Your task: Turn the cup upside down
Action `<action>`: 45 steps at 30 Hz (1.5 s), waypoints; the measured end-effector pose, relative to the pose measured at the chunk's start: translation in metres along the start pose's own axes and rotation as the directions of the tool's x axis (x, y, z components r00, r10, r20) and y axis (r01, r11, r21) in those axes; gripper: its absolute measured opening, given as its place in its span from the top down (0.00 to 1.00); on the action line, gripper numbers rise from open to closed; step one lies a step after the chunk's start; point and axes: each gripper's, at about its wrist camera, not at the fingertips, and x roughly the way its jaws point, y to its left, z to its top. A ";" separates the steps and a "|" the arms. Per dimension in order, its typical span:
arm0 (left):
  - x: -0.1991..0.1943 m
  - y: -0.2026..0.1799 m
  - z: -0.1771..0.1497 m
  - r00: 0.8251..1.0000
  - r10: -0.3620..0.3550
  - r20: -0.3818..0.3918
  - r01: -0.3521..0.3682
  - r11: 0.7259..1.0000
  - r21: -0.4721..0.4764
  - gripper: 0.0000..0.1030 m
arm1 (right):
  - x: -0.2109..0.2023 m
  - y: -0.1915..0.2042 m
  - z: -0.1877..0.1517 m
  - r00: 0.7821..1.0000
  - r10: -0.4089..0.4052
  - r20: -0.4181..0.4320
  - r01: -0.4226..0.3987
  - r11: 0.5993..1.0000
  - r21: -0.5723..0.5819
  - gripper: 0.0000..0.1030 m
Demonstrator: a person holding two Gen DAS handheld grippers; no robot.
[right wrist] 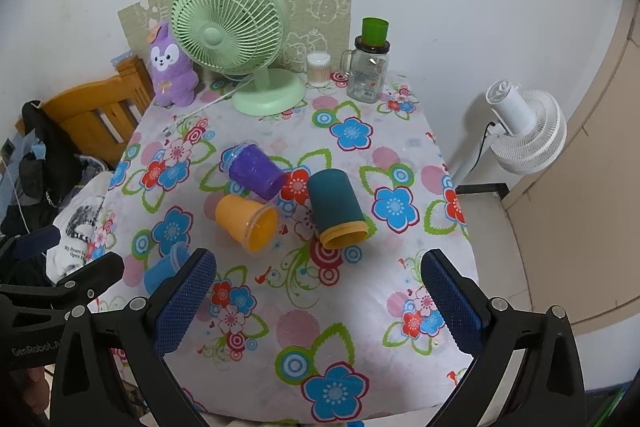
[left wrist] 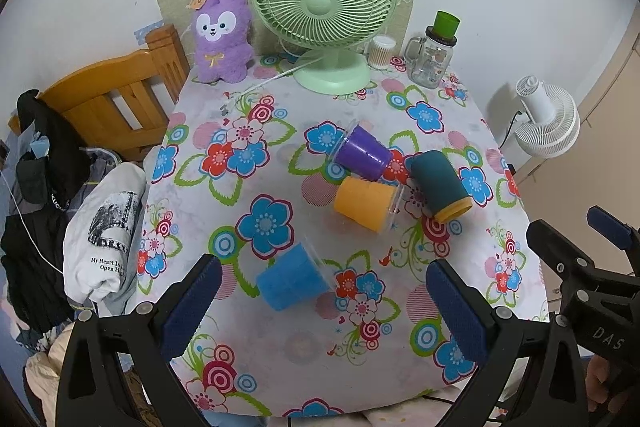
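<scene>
Cups lying on their sides across the floral-cloth tabletop (left wrist: 280, 155), none yet turned mouth-down: blue plastic cup (left wrist: 290, 281) nearest the left gripper (left wrist: 322, 301), framed between its wide-spread blue-padded fingers (left wrist: 192, 307) but apart from both pads; orange plastic cup (right wrist: 248, 223), purple plastic cup (right wrist: 254, 171) and dark teal cup with a yellow rim (right wrist: 336, 209) clustering mid-table, the orange touching the purple. Right gripper (right wrist: 318, 303) hovering over bare cloth short of that cluster, likewise gaping wide and holding nothing. Judging by this, sitting at the approach step, with no cup grasped. Probably calling next for easing the left gripper forward around the blue cup's wall, closing gently across its middle, lifting, then rolling the wrist so the clear-rimmed mouth lands flat on the cloth. Watching for the cup rolling away under a one-sided touch.
</scene>
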 end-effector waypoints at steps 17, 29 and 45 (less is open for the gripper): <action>0.013 0.004 -0.001 0.999 -0.012 -0.038 0.011 0.999 -0.030 0.00 | 0.010 -0.001 0.004 1.000 0.002 -0.023 -0.002 1.000 -0.002 0.00; 0.021 0.003 0.009 0.999 -0.014 -0.042 0.012 0.999 -0.045 0.00 | 0.013 -0.001 0.017 1.000 0.021 -0.008 -0.021 1.000 -0.005 0.00; 0.065 0.029 0.001 0.989 -0.016 -0.146 -0.015 0.978 -0.208 0.00 | 0.053 0.017 0.036 0.996 0.053 -0.067 -0.060 0.994 -0.094 0.00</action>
